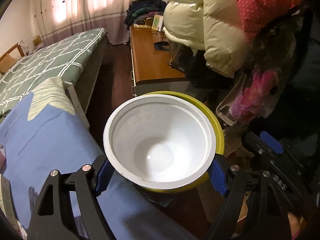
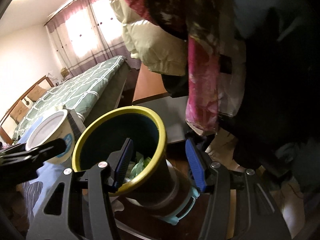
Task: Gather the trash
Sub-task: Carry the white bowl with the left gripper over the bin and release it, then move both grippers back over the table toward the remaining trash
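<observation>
Blue pads of the left claw (image 1: 161,177) press on both sides of a white paper cup (image 1: 160,142), so this claw is closed on the cup at a medium width. The cup is empty and its mouth faces the camera. In the right wrist view the same cup (image 2: 51,138) is just beside the yellow rim of the trash bin (image 2: 120,150), not yet over its opening.

One pad of the right claw (image 2: 160,165) stands inside the bin and the other outside, with the bin wall between them. The inner pad seems to touch the wall, but the outer pad looks a little apart from it, so I cannot tell whether this claw really grips the bin or only steadies it. The bin is tilted toward the camera, and some green and white waste (image 2: 138,165) lies already inside.

Behind the cup is a blue cloth (image 1: 46,144), then a bed (image 1: 46,60) with a green checked cover, a wooden worktop (image 1: 152,60) and hanging coats (image 1: 210,24).

I judge that the task is partly done: some trash is collected, and the cup is picked up and brought near. What is left is to bring the cup over the opening and drop it in.
</observation>
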Demonstrator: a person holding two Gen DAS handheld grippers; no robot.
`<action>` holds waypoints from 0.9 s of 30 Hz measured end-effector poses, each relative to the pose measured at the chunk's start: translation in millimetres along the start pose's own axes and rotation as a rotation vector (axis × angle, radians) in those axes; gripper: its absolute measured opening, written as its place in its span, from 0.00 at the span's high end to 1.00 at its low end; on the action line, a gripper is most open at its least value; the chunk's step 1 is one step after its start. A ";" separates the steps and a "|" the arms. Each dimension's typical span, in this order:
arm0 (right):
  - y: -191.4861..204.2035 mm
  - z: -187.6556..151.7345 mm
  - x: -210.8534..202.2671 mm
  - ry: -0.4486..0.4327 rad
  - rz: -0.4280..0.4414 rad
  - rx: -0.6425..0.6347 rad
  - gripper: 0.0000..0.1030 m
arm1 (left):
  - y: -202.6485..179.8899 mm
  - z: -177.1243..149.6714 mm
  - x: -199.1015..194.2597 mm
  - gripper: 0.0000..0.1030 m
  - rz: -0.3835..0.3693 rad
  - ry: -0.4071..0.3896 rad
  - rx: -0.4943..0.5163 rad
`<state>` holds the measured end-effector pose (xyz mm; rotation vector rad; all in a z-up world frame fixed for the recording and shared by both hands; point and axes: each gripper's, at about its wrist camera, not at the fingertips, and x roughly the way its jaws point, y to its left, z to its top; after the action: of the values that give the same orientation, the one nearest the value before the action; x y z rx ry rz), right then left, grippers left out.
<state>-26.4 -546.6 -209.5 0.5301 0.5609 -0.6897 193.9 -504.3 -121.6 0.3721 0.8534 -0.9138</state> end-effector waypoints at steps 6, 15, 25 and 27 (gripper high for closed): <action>-4.1 0.0 2.0 0.007 0.000 0.008 0.49 | 8.8 7.2 16.3 0.09 0.008 0.025 -0.063; 4.0 -2.6 1.8 0.016 0.021 -0.008 0.48 | 34.2 -10.9 -42.7 0.09 0.010 -0.035 -0.188; 36.3 -10.1 -6.4 0.022 0.061 -0.077 0.46 | 72.1 -69.4 -160.5 0.05 0.139 -0.230 -0.296; 44.1 -12.3 -9.3 0.021 0.072 -0.095 0.45 | 84.4 -89.3 -181.2 0.05 0.198 -0.256 -0.322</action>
<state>-4.8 -506.1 -201.0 0.4674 0.5885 -0.5869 160.8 -303.2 -41.6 0.0559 0.6988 -0.6118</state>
